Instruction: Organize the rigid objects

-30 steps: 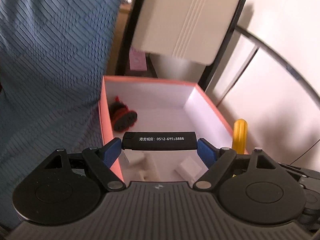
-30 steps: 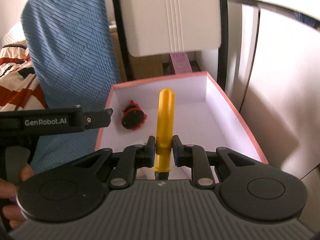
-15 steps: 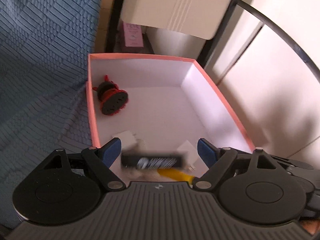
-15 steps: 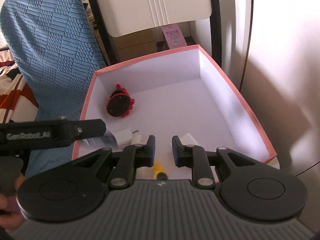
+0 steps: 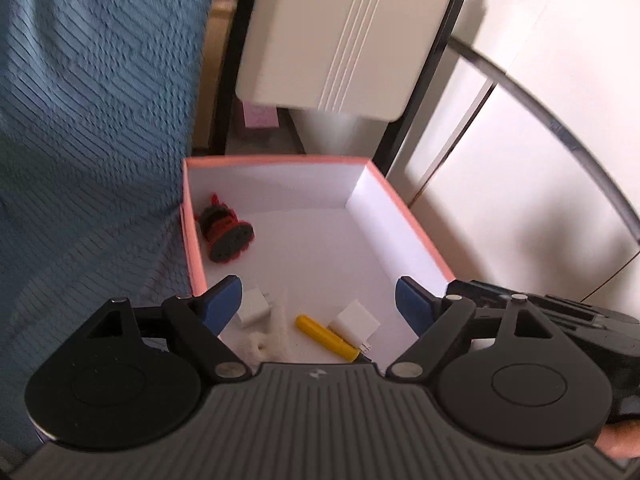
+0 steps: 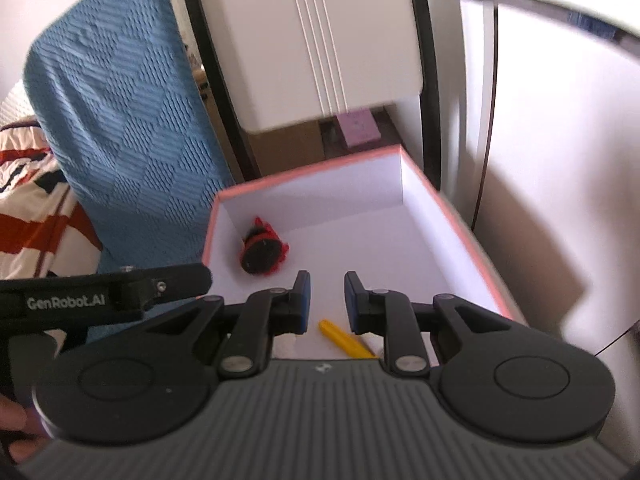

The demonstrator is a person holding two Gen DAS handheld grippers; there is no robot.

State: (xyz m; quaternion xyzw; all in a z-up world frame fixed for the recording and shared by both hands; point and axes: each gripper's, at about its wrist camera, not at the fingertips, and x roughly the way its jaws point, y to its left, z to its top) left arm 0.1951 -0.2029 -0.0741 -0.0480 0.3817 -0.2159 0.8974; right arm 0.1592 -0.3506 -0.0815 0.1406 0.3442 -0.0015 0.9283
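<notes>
Yellow pen [image 5: 325, 337] now lies in box [image 5: 400, 220] (both hand-held grippers empty).

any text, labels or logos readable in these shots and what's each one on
"GenRobot.AI": white letters on the black side of the left gripper, seen in the right wrist view.
Small pale logo mark on the grey ribbed body of each gripper: too small to read.
Pink box under the white chair: print too blurred to read.

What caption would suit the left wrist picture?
Open left tongs hover over a pink-rimmed box holding a yellow-handled tool and white plugs.
</notes>
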